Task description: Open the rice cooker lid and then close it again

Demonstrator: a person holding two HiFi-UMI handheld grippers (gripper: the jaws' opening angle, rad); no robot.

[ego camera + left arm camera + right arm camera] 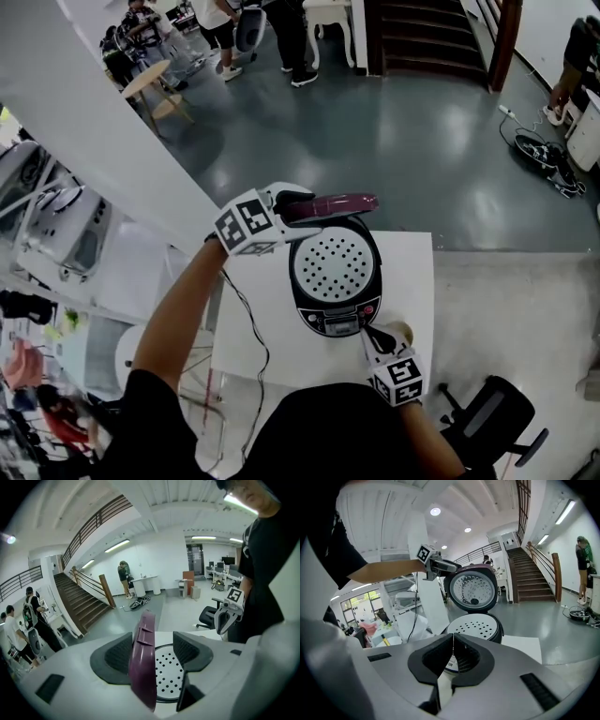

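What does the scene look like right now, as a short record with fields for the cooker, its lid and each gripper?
Rice cooker: black, on the white table, front panel toward the person
Lid: open, raised upright, purple outside
Inside: white perforated plate across the top
Left gripper: jaws apart, the lid's edge between them
Right gripper: shut, empty, near the cooker's front panel

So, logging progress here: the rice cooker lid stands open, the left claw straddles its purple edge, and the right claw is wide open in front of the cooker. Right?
Not quite: the right claw is shut, as the right gripper view shows. The rest holds: the lid of the rice cooker stands open and the left claw straddles its purple edge.
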